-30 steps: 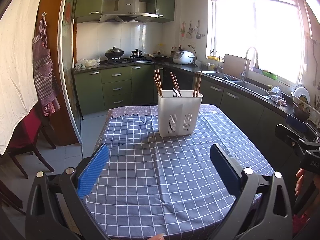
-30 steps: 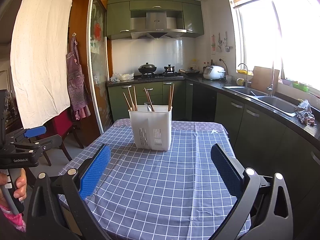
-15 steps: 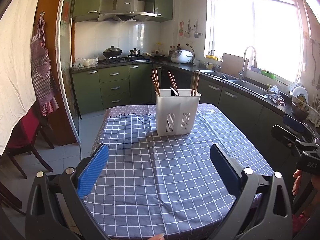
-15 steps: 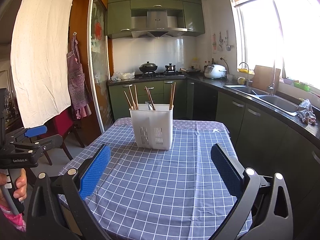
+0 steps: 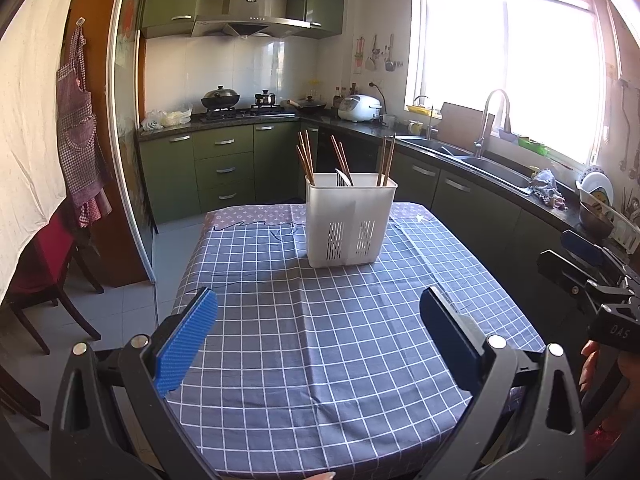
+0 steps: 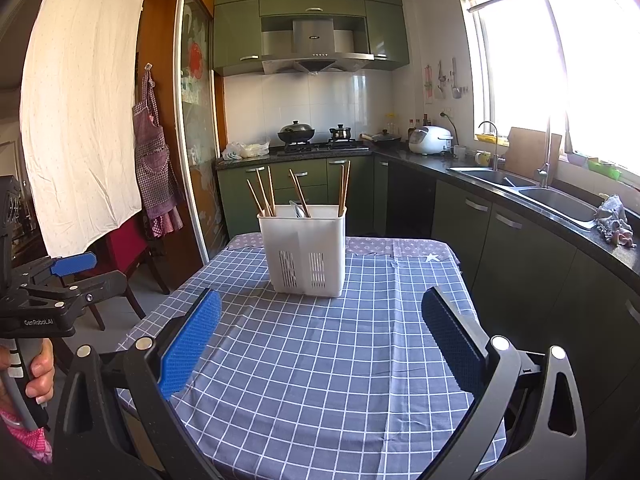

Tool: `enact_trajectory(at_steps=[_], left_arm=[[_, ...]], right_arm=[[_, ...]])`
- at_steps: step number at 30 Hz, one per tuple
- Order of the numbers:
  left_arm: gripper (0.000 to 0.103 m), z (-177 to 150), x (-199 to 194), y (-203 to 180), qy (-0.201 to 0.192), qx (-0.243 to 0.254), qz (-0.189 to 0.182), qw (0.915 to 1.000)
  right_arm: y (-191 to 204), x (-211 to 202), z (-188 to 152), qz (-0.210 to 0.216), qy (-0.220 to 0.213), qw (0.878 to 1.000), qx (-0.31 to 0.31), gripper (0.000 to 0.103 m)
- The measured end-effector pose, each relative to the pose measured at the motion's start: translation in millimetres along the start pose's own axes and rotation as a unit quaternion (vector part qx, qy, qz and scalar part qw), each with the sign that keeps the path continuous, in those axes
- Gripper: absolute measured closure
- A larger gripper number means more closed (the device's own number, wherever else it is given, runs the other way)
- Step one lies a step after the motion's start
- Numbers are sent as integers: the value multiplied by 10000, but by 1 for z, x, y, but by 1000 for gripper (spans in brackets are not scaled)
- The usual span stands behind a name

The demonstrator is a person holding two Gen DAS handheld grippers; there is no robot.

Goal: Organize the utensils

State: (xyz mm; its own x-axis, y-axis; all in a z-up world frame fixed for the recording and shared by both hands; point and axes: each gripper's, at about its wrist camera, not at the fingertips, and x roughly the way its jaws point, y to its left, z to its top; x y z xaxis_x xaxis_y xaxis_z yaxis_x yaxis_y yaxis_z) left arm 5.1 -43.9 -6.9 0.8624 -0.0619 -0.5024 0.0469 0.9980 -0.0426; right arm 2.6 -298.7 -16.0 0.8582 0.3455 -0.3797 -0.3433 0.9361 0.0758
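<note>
A white slotted plastic utensil caddy [image 5: 351, 220] holding brown wooden chopsticks [image 5: 306, 158] stands near the far edge of the blue checked tablecloth [image 5: 320, 340]. The left gripper [image 5: 320, 340] and right gripper [image 6: 320, 340] hover empty, jaws spread wide.

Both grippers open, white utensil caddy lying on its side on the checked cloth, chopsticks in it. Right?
Not quite: the white utensil caddy stands upright on the checked cloth, chopsticks sticking up out of it, as the left wrist view shows. The left gripper and right gripper are indeed open.
</note>
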Motion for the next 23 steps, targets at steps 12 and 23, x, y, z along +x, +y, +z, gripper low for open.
enact_trajectory(at_steps=[12,23], left_arm=[[7,1,1,4,-327,-5,104,9994],[7,-2,15,9,-39,-54,228,9997]], right_arm=[[0,5,-4,27,59,10000,24,4],[-2,11,-5,12,120,9999,82,4]])
